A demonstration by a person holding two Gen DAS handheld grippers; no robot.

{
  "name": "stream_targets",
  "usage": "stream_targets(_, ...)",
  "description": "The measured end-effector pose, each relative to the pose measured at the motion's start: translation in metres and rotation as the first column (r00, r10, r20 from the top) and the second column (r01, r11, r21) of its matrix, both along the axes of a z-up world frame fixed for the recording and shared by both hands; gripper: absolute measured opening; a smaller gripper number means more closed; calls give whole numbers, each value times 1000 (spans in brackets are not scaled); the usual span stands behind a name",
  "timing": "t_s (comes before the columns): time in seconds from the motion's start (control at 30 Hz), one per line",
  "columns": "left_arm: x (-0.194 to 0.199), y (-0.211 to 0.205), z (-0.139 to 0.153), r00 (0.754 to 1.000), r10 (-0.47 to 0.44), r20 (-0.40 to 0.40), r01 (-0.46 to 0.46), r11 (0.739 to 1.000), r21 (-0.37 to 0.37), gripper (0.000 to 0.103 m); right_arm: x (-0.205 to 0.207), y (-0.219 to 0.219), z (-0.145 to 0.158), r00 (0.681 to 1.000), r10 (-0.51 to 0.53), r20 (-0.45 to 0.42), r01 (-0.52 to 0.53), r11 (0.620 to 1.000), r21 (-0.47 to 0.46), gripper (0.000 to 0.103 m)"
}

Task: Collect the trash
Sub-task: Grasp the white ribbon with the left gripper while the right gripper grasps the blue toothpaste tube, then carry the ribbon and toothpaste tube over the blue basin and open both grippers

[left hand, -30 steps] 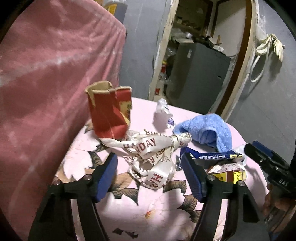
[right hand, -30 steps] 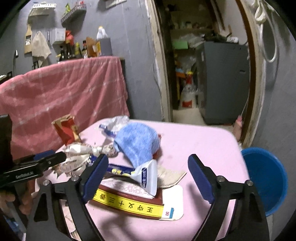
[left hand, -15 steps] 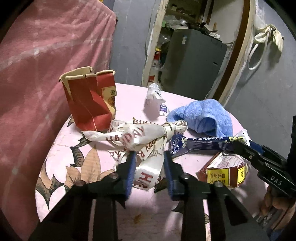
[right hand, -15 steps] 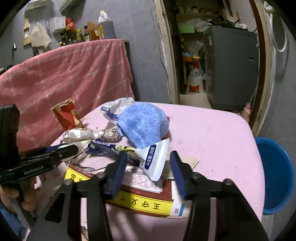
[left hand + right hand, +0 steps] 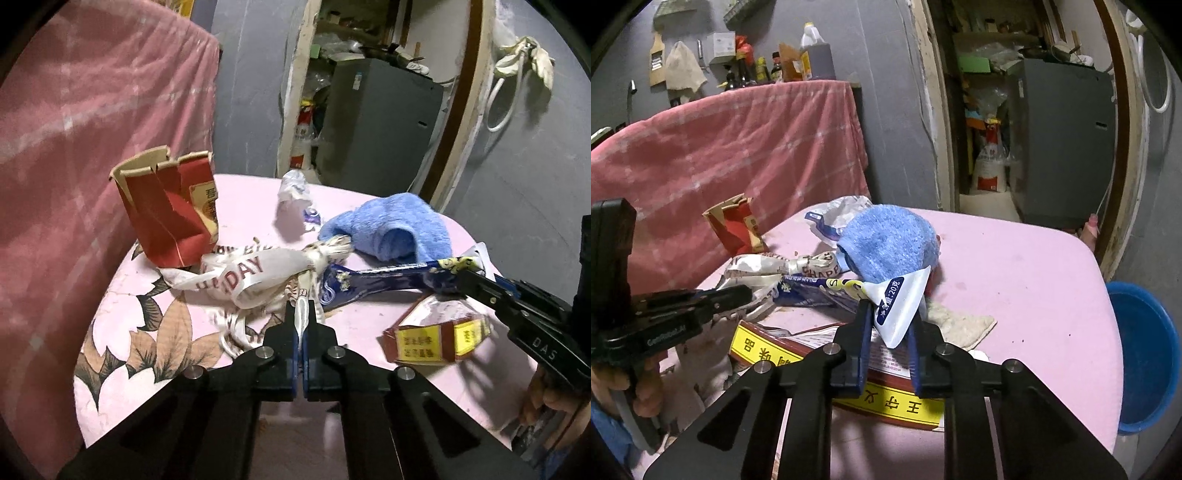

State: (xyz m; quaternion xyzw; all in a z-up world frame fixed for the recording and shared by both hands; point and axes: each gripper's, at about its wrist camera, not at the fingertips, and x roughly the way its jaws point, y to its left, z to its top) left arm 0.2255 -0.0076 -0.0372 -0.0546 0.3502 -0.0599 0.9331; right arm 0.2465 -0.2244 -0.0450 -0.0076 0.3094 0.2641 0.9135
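both grippers just closed: left gripper (image 5: 300, 314) pinches the ribbon (image 5: 255, 280), right gripper (image 5: 888, 325) the wrapper (image 5: 897, 310).

A: What can you read from your left wrist view?

B: The white ribbon (image 5: 255, 275) shows red letters "DAY"; the rest is folded away. The right gripper (image 5: 480, 286) body reads "DAS". The red carton (image 5: 436, 338) has yellow labels with Chinese characters, too blurred for you to make out.

A: And your right wrist view?

B: The left gripper (image 5: 738, 293) body reads "GenRobot.AI". The white wrapper tip (image 5: 899, 312) has "20" plus Chinese characters on a blue band. The ribbon there (image 5: 816, 267) shows "HAPP". The carton's yellow strip (image 5: 890, 404) carries big Chinese characters, upside down.
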Motion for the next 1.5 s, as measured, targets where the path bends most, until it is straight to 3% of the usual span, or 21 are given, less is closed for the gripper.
stream_targets(0.43,-31,-22,19,991,-3,133,0,1000,16,0,-27,-29,25,985,-85,153,74,994,80,12)
stream_targets(0.73,-42,-45,48,968,-29,249,29,1000,7,0,-48,-49,50,944,-161,287,132,984,119,12)
stream_targets(0.93,-41,-79,73,929,-60,365,60,998,12,0,-60,-72,66,898,-253,360,201,964,177,12)
stream_targets(1.27,-30,-138,92,887,-151,436,159,987,19,0,-71,-124,80,826,-392,405,318,917,239,12)
stream_targets(1.5,-9,-197,103,845,-200,497,228,974,3,0,-76,-179,86,732,-527,431,452,850,272,12)
